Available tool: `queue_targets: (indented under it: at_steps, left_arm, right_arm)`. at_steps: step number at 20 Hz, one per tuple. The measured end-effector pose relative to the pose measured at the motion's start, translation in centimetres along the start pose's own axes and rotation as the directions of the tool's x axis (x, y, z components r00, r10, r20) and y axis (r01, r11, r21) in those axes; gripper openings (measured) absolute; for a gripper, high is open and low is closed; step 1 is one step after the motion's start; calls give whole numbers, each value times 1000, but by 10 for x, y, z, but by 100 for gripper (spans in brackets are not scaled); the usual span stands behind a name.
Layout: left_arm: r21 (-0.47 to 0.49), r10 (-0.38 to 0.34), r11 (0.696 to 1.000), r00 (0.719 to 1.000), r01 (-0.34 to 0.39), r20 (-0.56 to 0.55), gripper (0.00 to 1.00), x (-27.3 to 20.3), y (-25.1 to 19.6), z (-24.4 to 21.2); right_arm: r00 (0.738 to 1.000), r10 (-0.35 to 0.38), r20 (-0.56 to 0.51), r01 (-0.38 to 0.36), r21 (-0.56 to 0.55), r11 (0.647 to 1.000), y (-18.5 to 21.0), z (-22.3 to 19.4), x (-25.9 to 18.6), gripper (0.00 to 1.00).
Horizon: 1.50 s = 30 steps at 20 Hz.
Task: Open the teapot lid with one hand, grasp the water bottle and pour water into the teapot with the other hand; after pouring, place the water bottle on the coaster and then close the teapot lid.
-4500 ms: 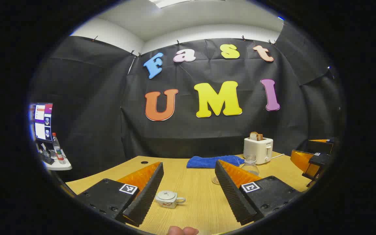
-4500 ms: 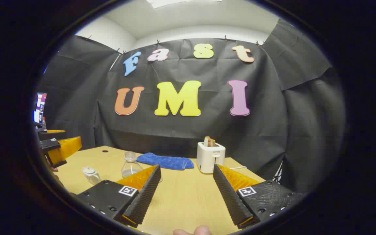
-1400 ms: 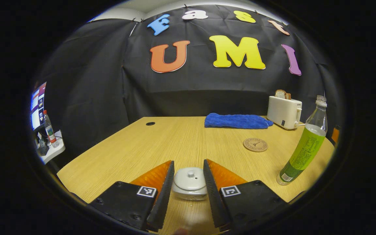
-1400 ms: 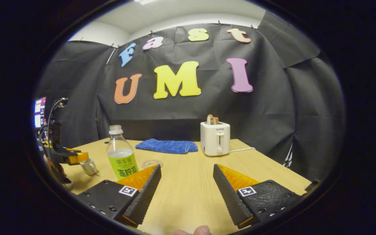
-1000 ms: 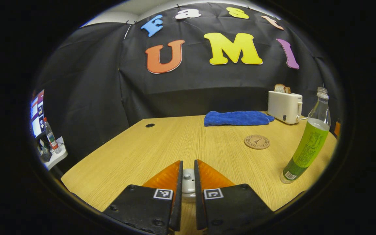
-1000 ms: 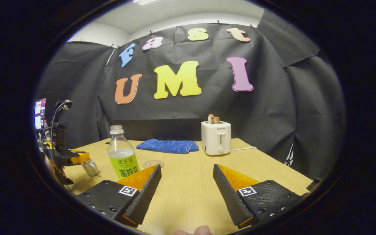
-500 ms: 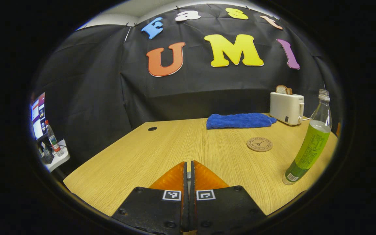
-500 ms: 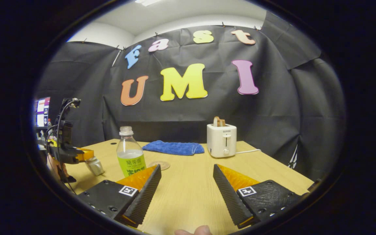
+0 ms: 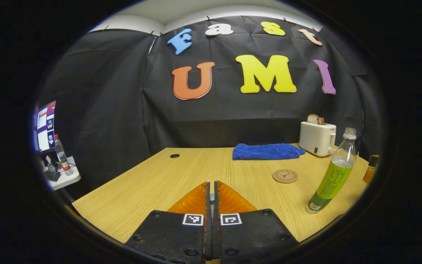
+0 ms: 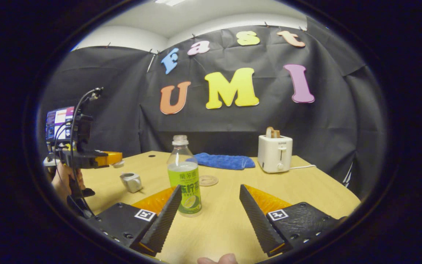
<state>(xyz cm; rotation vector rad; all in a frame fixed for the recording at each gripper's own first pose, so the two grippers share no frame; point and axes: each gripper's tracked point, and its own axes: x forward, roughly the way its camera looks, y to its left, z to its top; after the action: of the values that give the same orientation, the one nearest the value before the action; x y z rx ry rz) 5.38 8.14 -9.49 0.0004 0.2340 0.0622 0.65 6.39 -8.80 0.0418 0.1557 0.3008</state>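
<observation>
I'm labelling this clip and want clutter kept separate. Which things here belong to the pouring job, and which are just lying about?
In the job:
- teapot, open
- lid, held up by the left gripper
- water bottle, upright, uncapped
- coaster, bare
- right gripper, open by the bottle

Lying about:
- blue cloth
- toaster with bread

Even overhead light from a ceiling panel (image 10: 169, 2), no harsh glare. Soft shadows on the table (image 10: 225, 220). Strong fisheye bending at edges; both views sharp, rims dim.
</observation>
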Motion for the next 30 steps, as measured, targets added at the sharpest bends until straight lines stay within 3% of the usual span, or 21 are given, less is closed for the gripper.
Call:
queue_targets:
  at_steps: [4, 12, 21, 25, 26, 30]
  left_arm:
    - [-3, -15, 1000, 1000, 15, 7, 2, -19, -3, 1]
    - [-17, -36, 999, 999, 37, 13, 2, -38, -1, 3]
    - [-52, -36, 998, 999, 36, 8, 2, -35, 9, 0]
    - [-56, -28, 998, 1000, 28, 1, 3, -36, 16, -4]
    - [-54, -26, 998, 1000, 27, 6, 3, -36, 18, -2]
    - [-55, -19, 998, 1000, 19, -1, 2, -38, 25, -4]
  right_arm:
    - [999, 36, -28, -36, -13, 999, 26, -10, 19, 95]
    - [996, 25, -84, -27, -21, 999, 42, -24, 70, 95]
    - [992, 2, -124, -5, -22, 1000, 48, -32, 86, 93]
    - [993, -15, -120, 12, -30, 999, 49, -30, 87, 82]
    - [992, -18, -126, 13, -40, 999, 49, -31, 89, 75]
    - [992, -16, -128, -1, -134, 991, 60, -20, 93, 73]
